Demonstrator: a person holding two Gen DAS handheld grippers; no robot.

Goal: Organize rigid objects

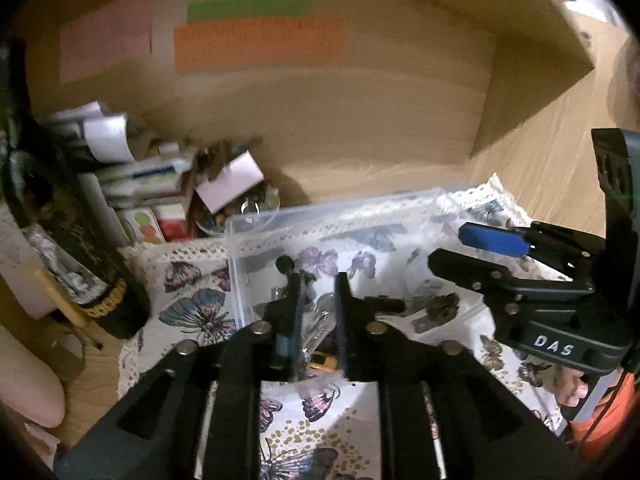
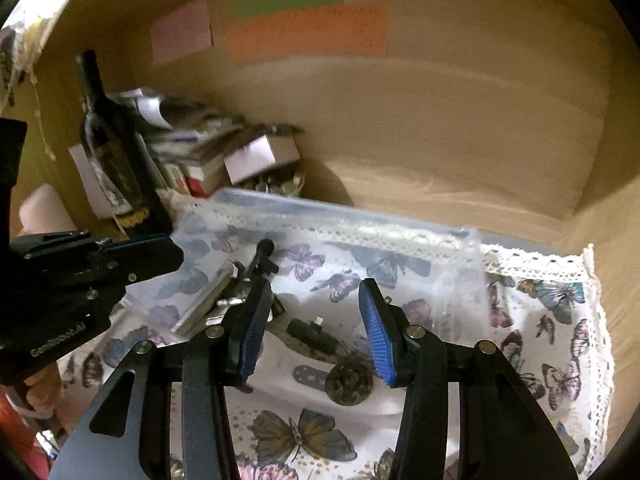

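Left wrist view: my left gripper (image 1: 316,312) hangs over the near left part of the clear box (image 1: 256,224), jaws a narrow gap apart, nothing pressed between the pads. Below the gap lie small parts: a black pin (image 1: 286,266) with a round head, something yellow (image 1: 322,360), and blurred metal bits I cannot identify. The box sits on a butterfly cloth (image 1: 192,304) with a lace edge, inside a wooden alcove (image 1: 360,128).

Right gripper (image 1: 472,246) enters from the right, blue pad facing up, over the right part of the box.

Right wrist view: right gripper (image 2: 316,320) has its blue pads clearly apart, holding nothing. Between and beyond them, on the box floor: a black bar (image 2: 310,334), a grey flat strip with holes (image 2: 310,376), and a dark spiky ball (image 2: 350,378) just right of the strip. The black pin (image 2: 262,252) lies farther left, near some metal hardware (image 2: 228,300).

Left gripper (image 2: 160,254) shows at the left edge over the box's left end.

Far left: a dark bottle (image 2: 108,148), upright, and a pile of small cartons (image 2: 212,156) behind the box. Coloured paper notes (image 2: 308,32) are stuck on the back wall.
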